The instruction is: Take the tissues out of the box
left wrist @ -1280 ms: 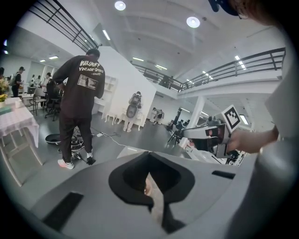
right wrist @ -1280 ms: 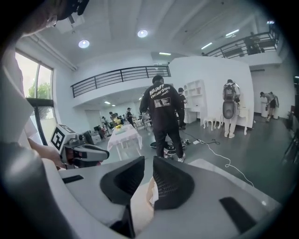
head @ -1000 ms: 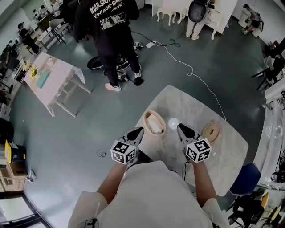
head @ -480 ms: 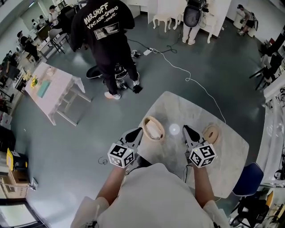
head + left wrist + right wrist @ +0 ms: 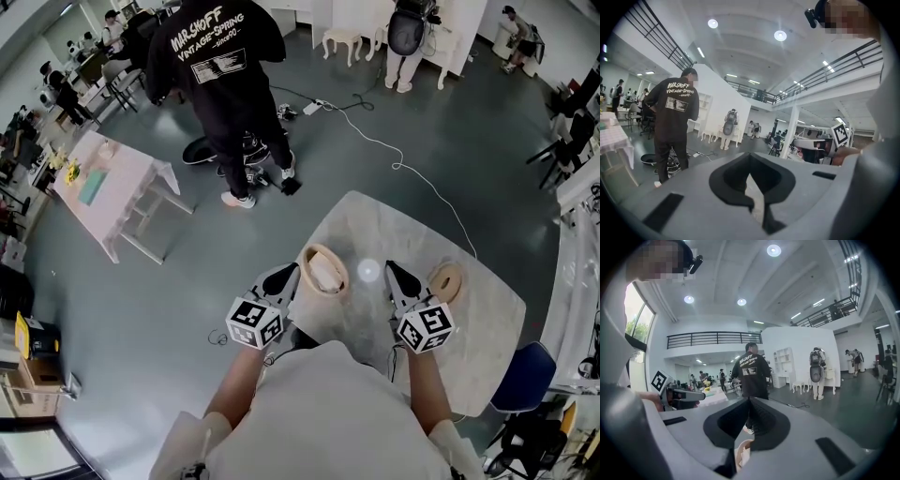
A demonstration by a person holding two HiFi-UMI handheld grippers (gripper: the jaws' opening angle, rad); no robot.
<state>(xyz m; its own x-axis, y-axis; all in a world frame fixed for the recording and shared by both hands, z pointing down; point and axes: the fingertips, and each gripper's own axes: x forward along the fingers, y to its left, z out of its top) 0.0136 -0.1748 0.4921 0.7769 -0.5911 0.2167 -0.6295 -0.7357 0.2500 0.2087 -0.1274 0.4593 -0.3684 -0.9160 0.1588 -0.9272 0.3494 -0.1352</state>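
The round pale wooden tissue box (image 5: 323, 270), with white tissue showing in its open top, is sitting on the near left part of the white marbled table (image 5: 375, 220), close to the table's near edge. The left gripper (image 5: 291, 274) is hovering just beside the box on its left, not touching it, with its jaws drawn almost together, leaving only a thin slit and pinching nothing. The right gripper (image 5: 391, 271) is hanging over the table to the right of the box, a little apart from it, its jaws likewise pressed nearly together and gripping nothing; the box is showing through that slit in the right gripper view. A pale round wooden piece (image 5: 444, 279) is lying just right of the right gripper. On the grey floor beyond, a person in a black printed top (image 5: 220, 66) is standing with their back turned.
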